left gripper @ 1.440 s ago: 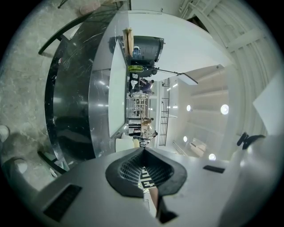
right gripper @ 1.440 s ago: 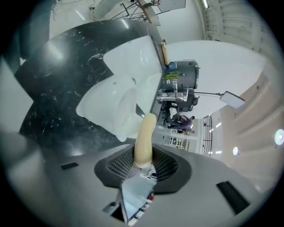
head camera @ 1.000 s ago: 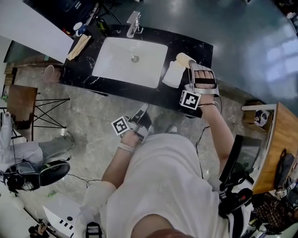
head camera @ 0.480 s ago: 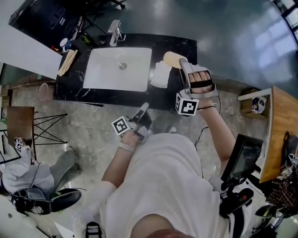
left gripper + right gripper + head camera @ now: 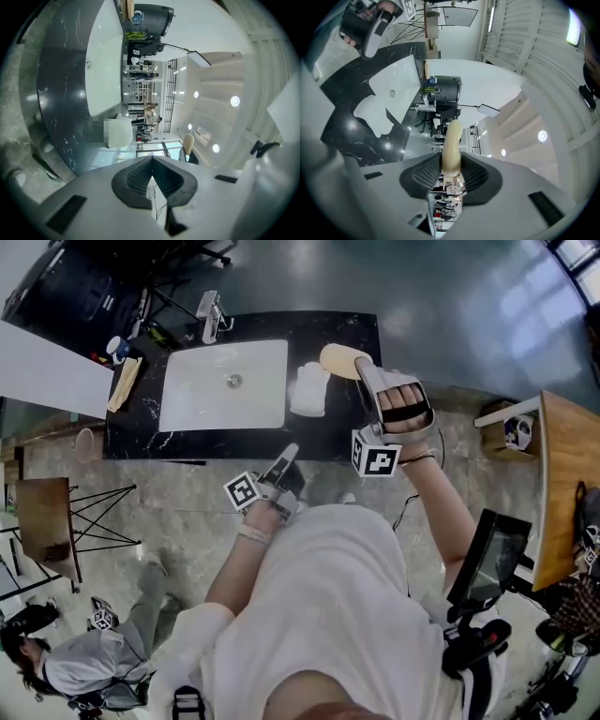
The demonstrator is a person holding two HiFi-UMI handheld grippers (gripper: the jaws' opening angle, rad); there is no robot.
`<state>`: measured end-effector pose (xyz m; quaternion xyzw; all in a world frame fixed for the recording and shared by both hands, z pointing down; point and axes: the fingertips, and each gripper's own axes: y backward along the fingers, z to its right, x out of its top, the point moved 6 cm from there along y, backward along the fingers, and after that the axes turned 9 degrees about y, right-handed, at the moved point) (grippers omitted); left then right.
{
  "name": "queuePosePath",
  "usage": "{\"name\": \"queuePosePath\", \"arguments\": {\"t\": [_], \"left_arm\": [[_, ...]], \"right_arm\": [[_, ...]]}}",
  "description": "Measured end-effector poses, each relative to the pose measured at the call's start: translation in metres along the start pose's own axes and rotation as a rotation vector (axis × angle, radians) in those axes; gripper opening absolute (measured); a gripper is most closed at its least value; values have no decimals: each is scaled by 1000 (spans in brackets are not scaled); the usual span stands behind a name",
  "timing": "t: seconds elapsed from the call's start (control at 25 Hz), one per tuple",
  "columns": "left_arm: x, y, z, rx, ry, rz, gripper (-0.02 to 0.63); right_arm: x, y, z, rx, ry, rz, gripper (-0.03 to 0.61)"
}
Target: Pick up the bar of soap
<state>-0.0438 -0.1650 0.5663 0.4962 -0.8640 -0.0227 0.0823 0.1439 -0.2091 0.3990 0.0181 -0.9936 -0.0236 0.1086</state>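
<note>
My right gripper (image 5: 361, 367) is shut on the cream bar of soap (image 5: 339, 359), holding it above the right end of the black counter (image 5: 337, 423). In the right gripper view the soap (image 5: 451, 143) stands on edge between the ribbed pads (image 5: 423, 176), sticking out past the right gripper (image 5: 451, 174). My left gripper (image 5: 289, 457) hangs low near the counter's front edge, shut with nothing in it. The left gripper (image 5: 152, 176) shows its pads pressed together.
A white sink basin (image 5: 225, 385) is set into the counter, with a tap (image 5: 210, 315) behind it. A white folded cloth (image 5: 308, 390) lies right of the basin. Small bottles and a tan cloth (image 5: 125, 382) sit at the counter's left end. A wooden desk (image 5: 562, 493) stands at right.
The view has shifted, so the counter sits further left and higher. The right gripper still holds the soap over the counter's right end. The left gripper has stayed put.
</note>
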Motion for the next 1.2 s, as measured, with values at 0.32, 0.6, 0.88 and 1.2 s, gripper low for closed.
{"name": "queuePosePath", "arguments": {"t": [0.32,0.6,0.88,1.2], "left_arm": [[0,-9,-4,2,3,-25,8],[-4,-12,-4,0,-2,-32,8],[-8,-9,-7,4,-1,-22,8],[-18,-13,-5,10,6,-18,8]], "right_arm": [[-6,6,0,-11,-11,-14,137],[-11,12,-1,-12,-15,-19,137],[-12,16,-5,-12,-18,-11,137],[-20,22,-8,2,-21,-7,137]]}}
